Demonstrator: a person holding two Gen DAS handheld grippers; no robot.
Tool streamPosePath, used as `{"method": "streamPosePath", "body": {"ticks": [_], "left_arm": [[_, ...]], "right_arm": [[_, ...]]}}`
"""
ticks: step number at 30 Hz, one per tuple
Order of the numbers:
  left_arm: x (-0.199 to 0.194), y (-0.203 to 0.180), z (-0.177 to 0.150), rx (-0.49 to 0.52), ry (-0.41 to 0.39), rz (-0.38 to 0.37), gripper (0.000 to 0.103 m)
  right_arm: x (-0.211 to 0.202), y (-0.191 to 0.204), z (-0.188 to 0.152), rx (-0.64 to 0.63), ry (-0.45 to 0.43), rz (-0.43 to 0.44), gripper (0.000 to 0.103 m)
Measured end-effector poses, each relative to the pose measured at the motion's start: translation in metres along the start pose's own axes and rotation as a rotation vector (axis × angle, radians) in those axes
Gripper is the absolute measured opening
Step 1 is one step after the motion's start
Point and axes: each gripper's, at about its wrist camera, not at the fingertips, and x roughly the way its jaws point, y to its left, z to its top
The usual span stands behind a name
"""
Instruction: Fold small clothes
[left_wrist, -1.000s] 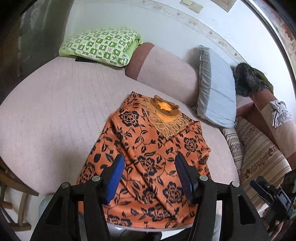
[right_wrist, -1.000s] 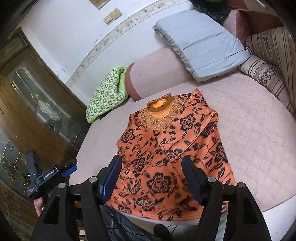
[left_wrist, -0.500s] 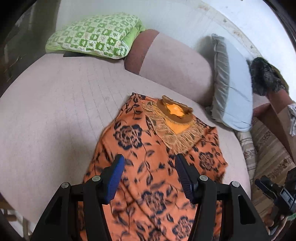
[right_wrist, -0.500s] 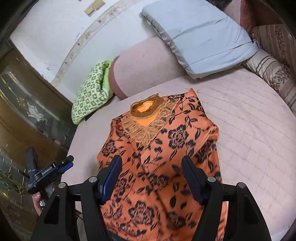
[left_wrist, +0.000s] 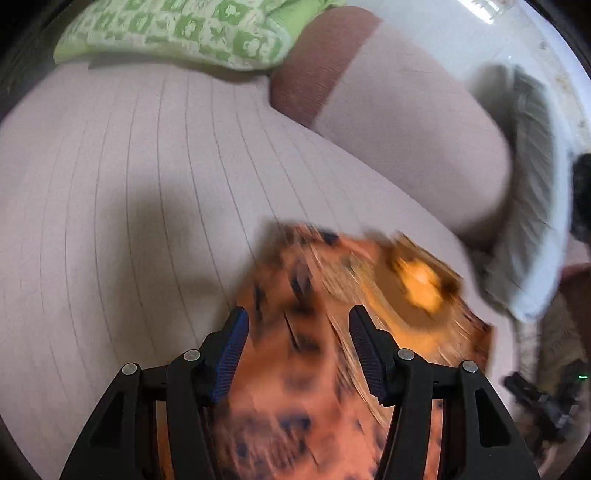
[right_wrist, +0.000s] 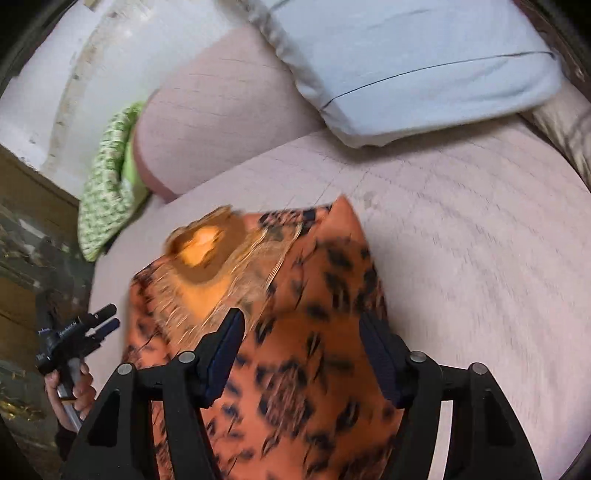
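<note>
Orange floral top (left_wrist: 295, 406) lies flat beneath both unclenched tools, left (left_wrist: 297, 334) and right (right_wrist: 301, 334).

I find open pink bed cover (left_wrist: 140, 206) left of the orange top (left_wrist: 295, 369) and right of it, while the bolster (right_wrist: 221, 122), green pillow (left_wrist: 192, 29) and grey pillow (right_wrist: 406, 62) block the far edge.

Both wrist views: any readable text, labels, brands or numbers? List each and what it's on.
None readable.
Left gripper body, seen in the right wrist view: small white lettering, too small and blurred to read.
Orange floral top: pattern only, no text.
Green checked pillow: pattern only, no text.
</note>
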Motion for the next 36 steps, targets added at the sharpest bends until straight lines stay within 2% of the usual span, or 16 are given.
{"method": "streamPosePath", "body": {"ticks": [2, 4, 8, 10, 11, 12, 13, 14, 16, 20, 23, 25, 29, 32, 36], "left_arm": [[0.026, -0.006, 0.015, 0.065, -0.001, 0.064, 0.056], [0.046, -0.002, 0.025, 0.064, 0.029, 0.081, 0.055], [0.075, 0.006, 0.042, 0.052, 0.054, 0.072, 0.055], [0.088, 0.018, 0.046, 0.009, 0.084, 0.058, 0.054], [0.089, 0.019, 0.048, 0.0, 0.071, 0.052, 0.05], [0.092, 0.018, 0.051, 0.007, 0.06, 0.053, 0.04], [0.092, 0.018, 0.053, 0.022, 0.06, 0.046, 0.032], [0.097, 0.016, 0.056, 0.037, 0.075, 0.022, 0.015], [0.103, 0.016, 0.058, 0.029, 0.104, 0.0, 0.012], [0.099, 0.011, 0.058, 0.059, 0.078, -0.001, 0.006], [0.069, 0.014, 0.056, 0.055, 0.032, -0.021, 0.004], [0.036, 0.019, 0.056, 0.034, -0.019, -0.083, 0.004], [-0.049, 0.026, 0.023, 0.105, -0.146, -0.15, 0.004], [-0.113, 0.033, -0.022, 0.145, -0.229, -0.175, 0.003], [-0.189, 0.068, -0.097, 0.168, -0.313, -0.21, 0.002]], "right_arm": [[0.014, -0.003, 0.018, 0.002, -0.003, -0.014, 0.064], [0.031, -0.008, 0.034, 0.013, 0.007, -0.033, 0.06], [0.057, -0.019, 0.052, 0.053, 0.047, -0.053, 0.055], [0.068, -0.021, 0.057, 0.056, 0.067, -0.065, 0.053], [0.075, -0.021, 0.058, 0.053, 0.088, -0.073, 0.042], [0.079, -0.02, 0.058, 0.051, 0.106, -0.074, 0.029], [0.082, -0.018, 0.058, 0.034, 0.113, -0.098, 0.027], [0.082, -0.015, 0.058, 0.015, 0.112, -0.123, 0.022], [0.079, -0.011, 0.058, -0.002, 0.108, -0.134, 0.016], [0.065, -0.008, 0.059, -0.017, 0.085, -0.132, 0.011], [0.043, -0.006, 0.059, -0.017, 0.045, -0.113, 0.011], [0.016, -0.002, 0.059, -0.021, 0.005, -0.083, 0.01], [-0.054, 0.012, 0.042, -0.069, -0.094, -0.02, 0.01], [-0.115, 0.025, 0.001, -0.124, -0.166, 0.011, 0.01], [-0.189, 0.036, -0.083, -0.205, -0.228, 0.005, 0.011]]}}
